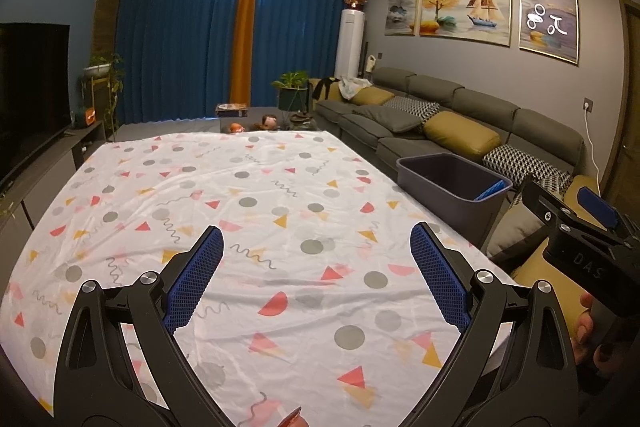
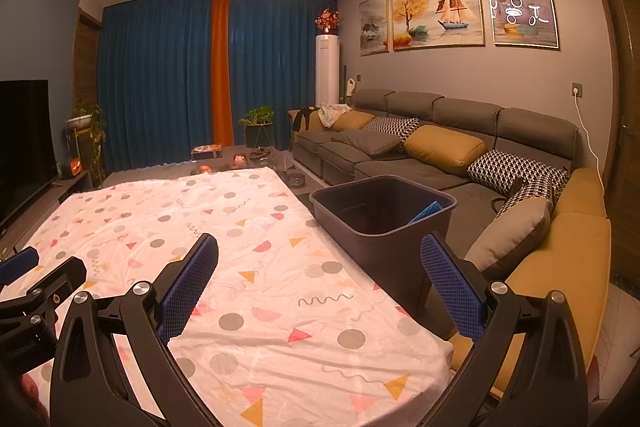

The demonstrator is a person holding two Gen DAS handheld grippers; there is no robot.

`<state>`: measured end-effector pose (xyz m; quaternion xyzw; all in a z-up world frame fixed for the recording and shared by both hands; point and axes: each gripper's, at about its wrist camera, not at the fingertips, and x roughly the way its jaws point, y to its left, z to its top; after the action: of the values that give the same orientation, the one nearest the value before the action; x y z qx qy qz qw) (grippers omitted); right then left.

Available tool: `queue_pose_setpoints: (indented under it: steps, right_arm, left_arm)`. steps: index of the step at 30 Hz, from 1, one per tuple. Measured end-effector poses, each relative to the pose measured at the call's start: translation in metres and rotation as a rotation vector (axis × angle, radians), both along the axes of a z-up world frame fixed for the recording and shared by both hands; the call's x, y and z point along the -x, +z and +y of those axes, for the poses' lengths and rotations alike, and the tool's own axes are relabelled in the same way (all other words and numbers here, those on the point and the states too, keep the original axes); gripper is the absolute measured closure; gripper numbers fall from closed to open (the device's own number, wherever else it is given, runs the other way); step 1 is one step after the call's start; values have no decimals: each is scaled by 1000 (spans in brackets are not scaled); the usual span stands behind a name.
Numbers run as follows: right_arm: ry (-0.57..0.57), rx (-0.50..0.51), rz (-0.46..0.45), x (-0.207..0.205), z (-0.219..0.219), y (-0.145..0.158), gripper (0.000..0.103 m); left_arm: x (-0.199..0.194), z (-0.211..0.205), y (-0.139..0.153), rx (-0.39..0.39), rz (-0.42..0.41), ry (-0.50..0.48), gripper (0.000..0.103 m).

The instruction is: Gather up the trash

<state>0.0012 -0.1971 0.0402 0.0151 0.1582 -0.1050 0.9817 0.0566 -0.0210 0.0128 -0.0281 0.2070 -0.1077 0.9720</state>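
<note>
Both hand-held grippers hang over a table covered by a white cloth [image 1: 256, 211] printed with grey dots, pink and yellow triangles and dark squiggles. The left gripper [image 1: 318, 231] has its two black arms spread wide, the blue textured pads [image 1: 196, 279] well apart and nothing between them; it is released. The right gripper [image 2: 320, 243] stands the same way, its fingers splayed and empty, with its right pad in front of the bin's near wall in the right wrist view. From the left camera the right tool shows at the far right edge, with fingertips of the person's hand [image 1: 586, 323] curled round its handle.

The dark grey rectangular plastic bin [image 2: 384, 239] stands just beside the table's right edge, between the table and the long grey sofa [image 2: 420, 155]. Inside it, against the wall nearest the sofa, a blue ribbed piece of trash [image 2: 428, 211] leans; I cannot tell what it is. A small reddish scrap [image 1: 291, 419] peeks in at the bottom edge of the left camera's view, too cut off to identify.

The cloth otherwise shows only wrinkles. Yellow and black-and-white patterned cushions [image 2: 444, 145] lie along the sofa, and blue curtains [image 1: 180, 39] with an orange strip close the far wall.
</note>
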Motion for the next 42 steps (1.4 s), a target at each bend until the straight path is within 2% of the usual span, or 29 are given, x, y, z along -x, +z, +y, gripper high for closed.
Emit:
queue_pose_setpoints:
  steps: [15, 20, 23, 42]
  right_arm:
    - [-4, 1, 4, 2, -2, -2, 6]
    - [-4, 4, 6, 3, -2, -2, 6]
    - [-5, 3, 7, 2, -2, -2, 6]
    - [1, 6, 7, 1, -1, -4, 6]
  left_arm:
    - [-2, 2, -1, 4, 2, 4, 10]
    - [-3, 2, -3, 6, 11, -5, 25]
    - [-3, 2, -3, -1, 9, -4, 29]
    - [-1, 1, 1, 2, 3, -10, 30]
